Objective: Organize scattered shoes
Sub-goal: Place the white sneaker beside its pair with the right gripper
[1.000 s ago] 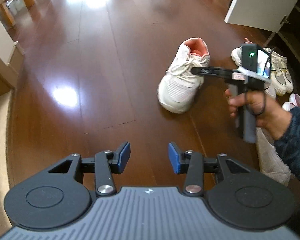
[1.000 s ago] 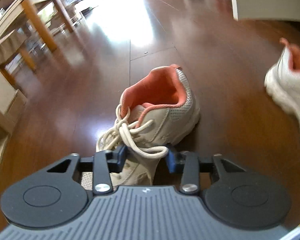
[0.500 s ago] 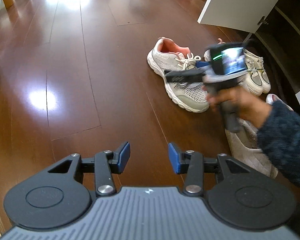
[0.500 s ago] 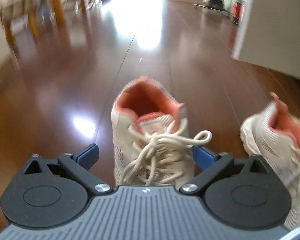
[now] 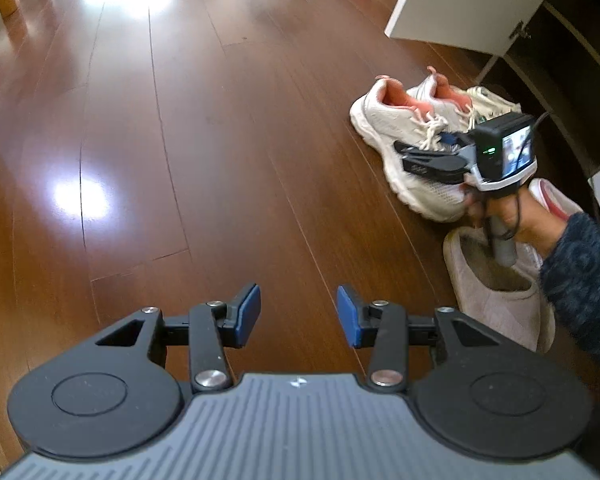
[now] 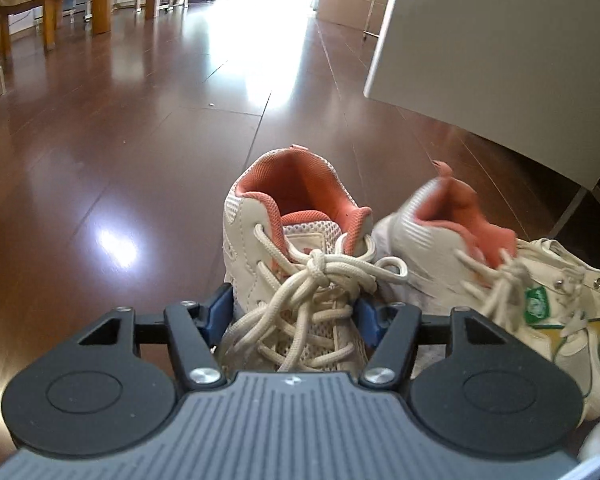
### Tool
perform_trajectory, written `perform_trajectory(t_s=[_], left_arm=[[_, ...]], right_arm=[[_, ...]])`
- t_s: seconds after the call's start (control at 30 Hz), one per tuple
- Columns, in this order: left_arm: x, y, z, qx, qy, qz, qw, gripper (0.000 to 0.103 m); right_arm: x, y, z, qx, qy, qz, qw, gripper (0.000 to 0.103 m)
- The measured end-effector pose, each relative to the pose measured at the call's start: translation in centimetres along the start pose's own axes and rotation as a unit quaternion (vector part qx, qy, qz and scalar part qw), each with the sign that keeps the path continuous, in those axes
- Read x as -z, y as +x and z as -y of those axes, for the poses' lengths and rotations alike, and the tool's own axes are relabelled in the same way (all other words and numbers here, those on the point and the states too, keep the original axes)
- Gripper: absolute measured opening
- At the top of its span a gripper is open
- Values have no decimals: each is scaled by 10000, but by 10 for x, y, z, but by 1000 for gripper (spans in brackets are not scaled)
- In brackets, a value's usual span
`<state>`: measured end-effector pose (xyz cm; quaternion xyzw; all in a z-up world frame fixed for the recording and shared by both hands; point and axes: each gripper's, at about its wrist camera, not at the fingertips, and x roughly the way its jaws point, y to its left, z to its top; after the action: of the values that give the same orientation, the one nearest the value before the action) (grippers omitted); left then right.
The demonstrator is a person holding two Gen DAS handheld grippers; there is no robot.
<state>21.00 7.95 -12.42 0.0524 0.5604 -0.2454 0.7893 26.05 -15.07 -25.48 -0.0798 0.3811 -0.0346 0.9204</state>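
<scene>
Dark polished wooden floor (image 5: 188,128) fills both views, with bright window glare toward twelve o'clock and a white cupboard door (image 6: 512,52) standing open at about one o'clock in the right wrist view.

From the right hand-held gripper (image 6: 296,314), a white sneaker with a coral lining (image 6: 296,248) sits dead ahead at twelve o'clock, heel away from the camera, its knotted laces (image 6: 324,268) draped over the tongue. The blue pads flank the shoe's laced midsection on either side; the jaws have just been closing around it, and the pads lie close against its sides, though a firm pinch cannot be confirmed. Its matching sneaker (image 6: 440,240) lies just beside it at two o'clock, touching a cream low-top shoe with a green tag (image 6: 556,312) at three o'clock.

In the left wrist view, the left hand-held gripper (image 5: 299,316) hovers over bare floor, its pads spread partway with nothing between them. At two o'clock the pair of sneakers lies side by side, with the right hand (image 5: 524,220) and its tool over the nearer one. A beige slipper (image 5: 496,300) rests at three o'clock, near the hand.
</scene>
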Motion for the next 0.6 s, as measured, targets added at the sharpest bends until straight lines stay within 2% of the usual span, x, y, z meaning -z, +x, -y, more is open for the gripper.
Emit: perform_trajectory(t_s=[0.23,0.33,0.4,0.43,0.53,0.6], left_arm=[[-4,-2,10,0,137,-6,9999,48],[-7,-3,19,26,237,-36,9997,48],[-9,-4,27,28,365,-101,9993,48],[-10,-6,32,11,470,-155,9988,49],[-15,-12,52,-152,794,-306,9963,49],[-22,-22,69,-289,951,-337,9945,49]], right_arm=[[12,-4,25,30,47,-50,10000,61],[17,-7,30,29,-60,-73,10000,67],[14,-7,30,120,-211,-116,9996,75],[12,-9,30,154,-294,-143,9993,75],[4,-36,37,175,-401,-21,9990,75],[-3,-67,51,86,-135,175,9997,81]])
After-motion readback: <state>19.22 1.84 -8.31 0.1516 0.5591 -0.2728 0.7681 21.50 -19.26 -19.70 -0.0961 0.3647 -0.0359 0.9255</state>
